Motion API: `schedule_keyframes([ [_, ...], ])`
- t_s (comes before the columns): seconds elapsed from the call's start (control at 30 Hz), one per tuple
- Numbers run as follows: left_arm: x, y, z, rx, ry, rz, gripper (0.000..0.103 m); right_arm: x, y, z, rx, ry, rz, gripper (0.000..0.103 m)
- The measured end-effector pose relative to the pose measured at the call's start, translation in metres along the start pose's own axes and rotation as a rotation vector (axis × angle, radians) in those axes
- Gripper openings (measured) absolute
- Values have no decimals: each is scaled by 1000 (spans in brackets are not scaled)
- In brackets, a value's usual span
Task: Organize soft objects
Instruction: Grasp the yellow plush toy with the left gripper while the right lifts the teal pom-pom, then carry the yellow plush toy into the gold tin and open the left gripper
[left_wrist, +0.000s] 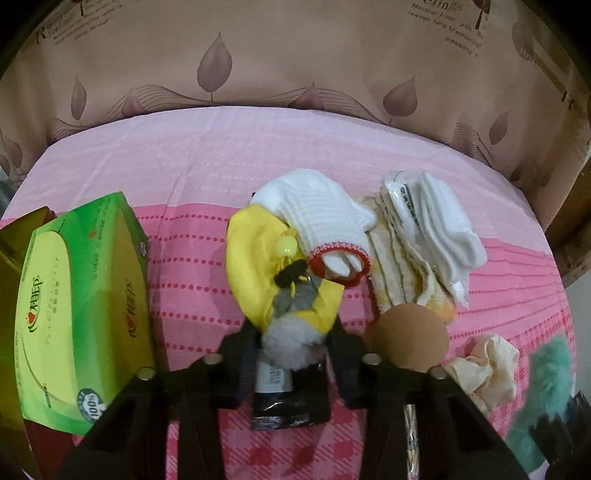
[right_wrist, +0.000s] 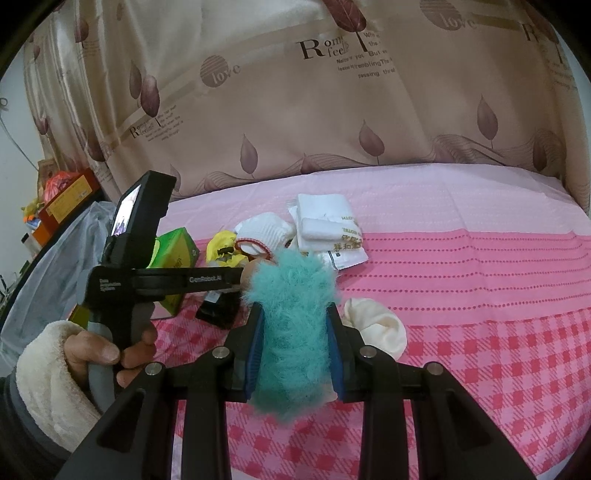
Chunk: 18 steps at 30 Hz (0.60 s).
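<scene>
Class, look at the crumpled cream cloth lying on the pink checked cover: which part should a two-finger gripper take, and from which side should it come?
Probably from above, pinching the raised bunched fold at the top of the cream cloth. It lies as a soft heap on the pink cover with no edge lifted, and its side away from the teal fluffy piece is free of other things.

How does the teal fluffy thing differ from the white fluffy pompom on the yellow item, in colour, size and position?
The teal fluffy thing is teal; the white pompom is white. The teal thing is long and stands alone; the pompom is a small ball attached to the yellow item. The right gripper holds the teal thing above the cloth; the left gripper is closed on the pompom, low over the table. Both are furry.
</scene>
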<state>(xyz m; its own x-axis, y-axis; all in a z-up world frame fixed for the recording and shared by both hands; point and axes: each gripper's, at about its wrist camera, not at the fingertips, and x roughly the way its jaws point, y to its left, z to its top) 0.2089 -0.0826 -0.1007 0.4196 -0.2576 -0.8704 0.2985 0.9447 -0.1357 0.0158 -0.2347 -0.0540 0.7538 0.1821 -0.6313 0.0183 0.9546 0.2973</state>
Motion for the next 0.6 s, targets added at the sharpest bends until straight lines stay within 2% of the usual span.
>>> schedule_keyframes([
  [0.13, -9, -5, -4, 30, -8, 8, 26, -1, 1, 0, -1, -7, -1, 28],
  [0.6, -53, -11, -23, 88, -50, 5, 24, -8, 5, 2, -11, -28, 1, 28],
])
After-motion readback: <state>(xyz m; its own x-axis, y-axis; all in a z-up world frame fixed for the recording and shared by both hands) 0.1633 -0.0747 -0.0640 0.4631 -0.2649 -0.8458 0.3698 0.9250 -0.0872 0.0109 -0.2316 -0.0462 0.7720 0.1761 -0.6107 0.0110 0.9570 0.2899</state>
